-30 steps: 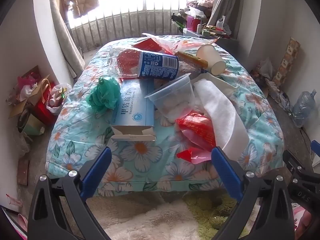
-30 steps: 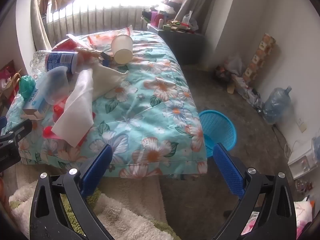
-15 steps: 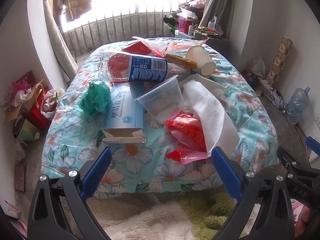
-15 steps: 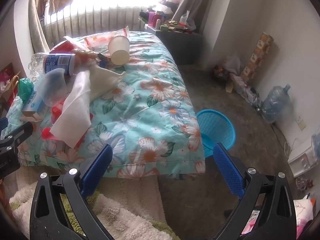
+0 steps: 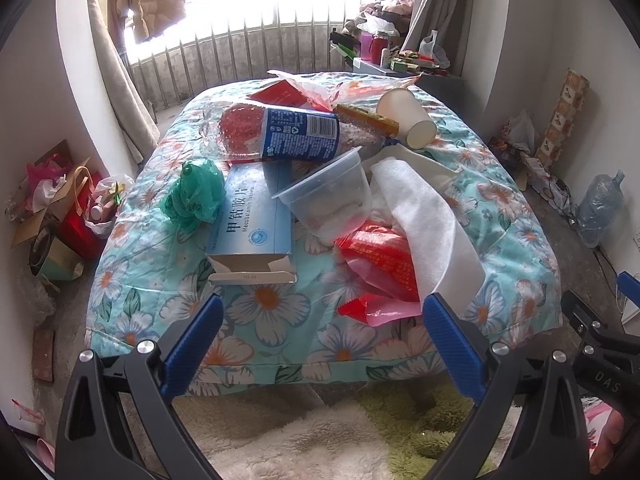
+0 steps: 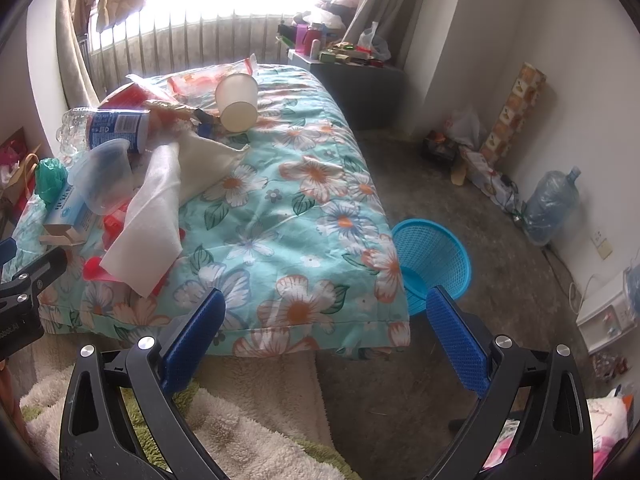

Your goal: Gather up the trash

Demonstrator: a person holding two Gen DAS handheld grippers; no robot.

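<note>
Left wrist view: my left gripper (image 5: 322,334) hangs with its blue jaws wide apart and nothing between them, off the near edge of the floral quilted bed cover (image 5: 280,312).
Trash location: all of it is heaped on the cover's middle, from near edge to far edge.
Stack risk: the clear plastic tub (image 5: 332,196) leans on the pale blue cardboard medicine box (image 5: 254,220), with the blue-labelled plastic bottle (image 5: 298,134) lying across behind; pulling the box first would, I judge, tip the tub.
Snag risk: the white foam sheet (image 5: 432,228) drapes over the red crinkled wrapper (image 5: 380,256), so pinching one may drag the other off the near edge.
Light items: the green crumpled plastic bag (image 5: 194,192) and the white paper cup (image 5: 408,122) on its side could roll or crush.

Right wrist view: my right gripper (image 6: 326,320) is likewise spread wide and empty, near the cover's near right corner.
Bin: the blue mesh plastic basket (image 6: 436,248) sits on the floor just beside that corner, partly hidden by the overhang.
Drop risk: a release too close to the bed could miss the rim.
</note>
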